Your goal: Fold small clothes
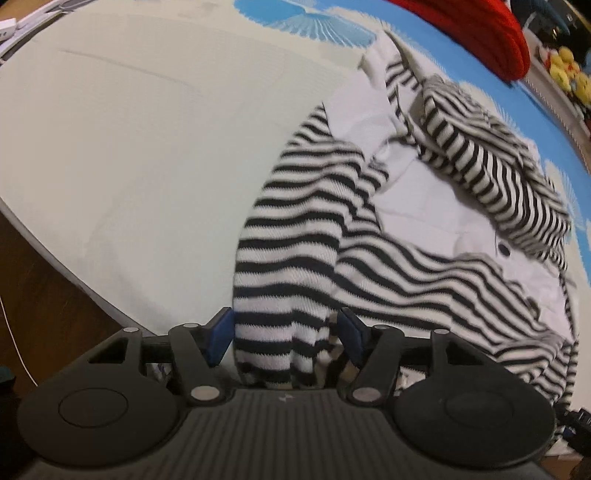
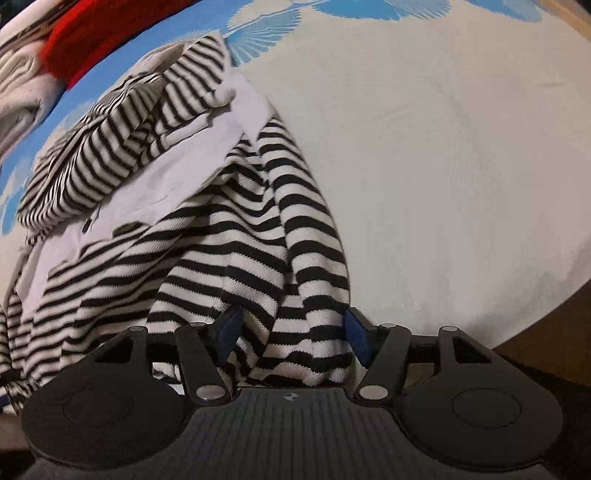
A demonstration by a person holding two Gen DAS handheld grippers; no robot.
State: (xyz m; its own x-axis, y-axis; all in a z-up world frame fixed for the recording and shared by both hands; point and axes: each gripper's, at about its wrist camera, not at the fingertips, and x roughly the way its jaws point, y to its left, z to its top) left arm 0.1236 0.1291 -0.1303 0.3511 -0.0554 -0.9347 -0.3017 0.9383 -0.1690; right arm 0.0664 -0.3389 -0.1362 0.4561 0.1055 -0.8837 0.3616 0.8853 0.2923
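A small black-and-white striped garment with a white shirt front (image 1: 424, 199) lies on a white sheet. Its near hem is lifted. My left gripper (image 1: 286, 334) has a bunch of striped hem between its blue pads, near the garment's left edge. My right gripper (image 2: 291, 336) has striped hem bunched between its blue pads at the garment's right edge (image 2: 258, 240). The fabric runs taut from both grippers up toward the collar and folded sleeves at the far end. The jaws stand partly apart around thick cloth.
The white sheet (image 1: 129, 147) has a blue fan-pattern border at the far side (image 1: 314, 26). A red knitted item (image 1: 480, 33) lies beyond the garment, with yellow toys (image 1: 565, 70) behind. Brown floor (image 1: 33, 295) lies past the sheet's edge.
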